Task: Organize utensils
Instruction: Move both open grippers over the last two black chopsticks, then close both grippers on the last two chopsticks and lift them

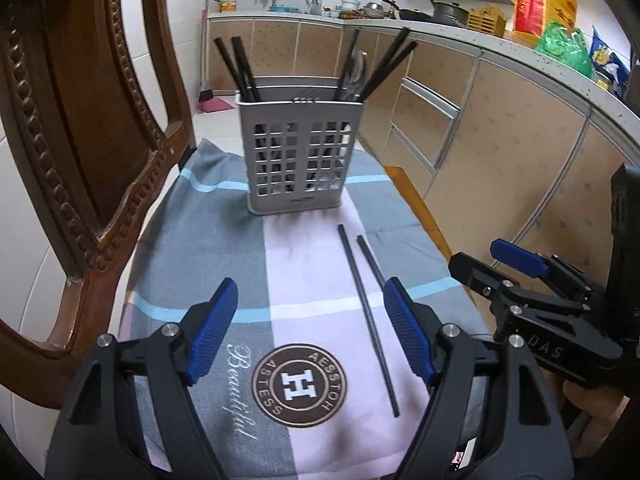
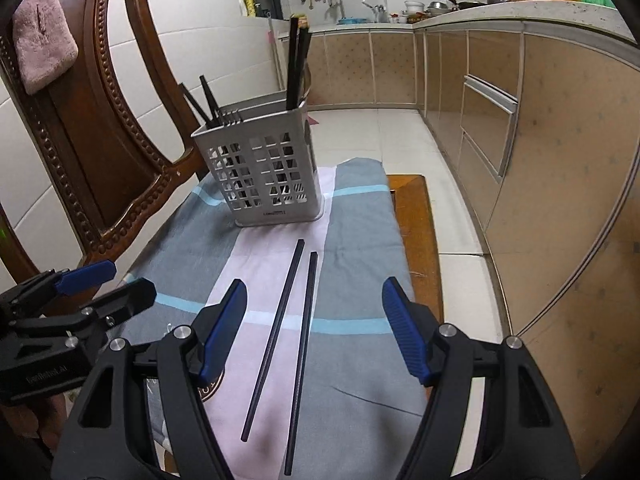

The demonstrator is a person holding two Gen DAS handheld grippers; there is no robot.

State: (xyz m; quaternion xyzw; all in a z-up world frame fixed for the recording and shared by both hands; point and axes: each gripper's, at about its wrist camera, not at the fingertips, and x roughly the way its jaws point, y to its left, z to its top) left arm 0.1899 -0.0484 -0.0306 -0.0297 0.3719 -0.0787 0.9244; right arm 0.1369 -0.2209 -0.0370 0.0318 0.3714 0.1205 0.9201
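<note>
A grey slotted utensil caddy [image 1: 298, 160] [image 2: 262, 172] stands at the far end of a striped towel [image 1: 224, 240] [image 2: 360, 232]. It holds several black chopsticks [image 1: 240, 68] [image 2: 296, 64], a fork and another metal utensil. Two loose black chopsticks lie side by side on the towel in front of it, one longer in view [image 1: 366, 312] [image 2: 274, 336], the other beside it [image 1: 370, 256] [image 2: 301, 356]. My left gripper [image 1: 310, 330] is open and empty above the towel's logo. My right gripper [image 2: 314, 330] is open and empty, with both loose chopsticks between its fingers in view.
A carved wooden chair back [image 1: 80, 140] [image 2: 92, 128] rises on the left with a pink cloth [image 2: 42, 44] draped on it. Kitchen cabinets [image 1: 500, 152] [image 2: 540, 160] and a cluttered counter run along the right. The towel covers a wooden seat [image 2: 416, 216].
</note>
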